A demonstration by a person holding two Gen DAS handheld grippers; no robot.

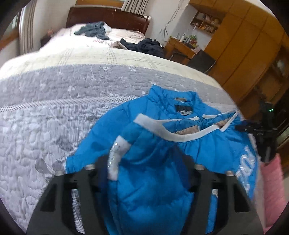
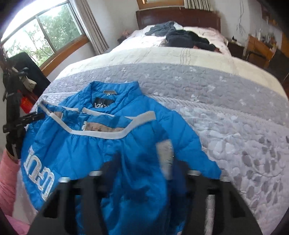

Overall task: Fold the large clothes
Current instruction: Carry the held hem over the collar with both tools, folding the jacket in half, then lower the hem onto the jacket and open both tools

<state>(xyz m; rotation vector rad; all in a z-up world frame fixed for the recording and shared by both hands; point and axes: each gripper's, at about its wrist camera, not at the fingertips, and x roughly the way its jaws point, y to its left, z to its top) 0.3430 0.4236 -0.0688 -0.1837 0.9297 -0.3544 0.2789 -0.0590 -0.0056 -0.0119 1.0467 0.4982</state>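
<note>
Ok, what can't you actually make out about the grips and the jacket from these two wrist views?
- Left gripper fingertips: left wrist view, buried under blue jacket fabric.
- Right gripper fingertips: right wrist view, covered by fabric and motion-blurred.
- Jacket's near edge: cut off by both frames' bottom edges.
- Black collar label text: too small and blurred.

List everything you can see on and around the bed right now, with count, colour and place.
jacket: one, bright blue with white trim, near end of the bed
quilt: one, grey and cream, covering the bed
loose clothes: two piles, grey-blue and dark navy, far end by the headboard
headboard: one, dark wood, far end
window: one, wood frame, left wall
wardrobe: one, light wood, right wall
left gripper: black, blue fabric between its fingers
right gripper: black, blue fabric between its fingers
</note>
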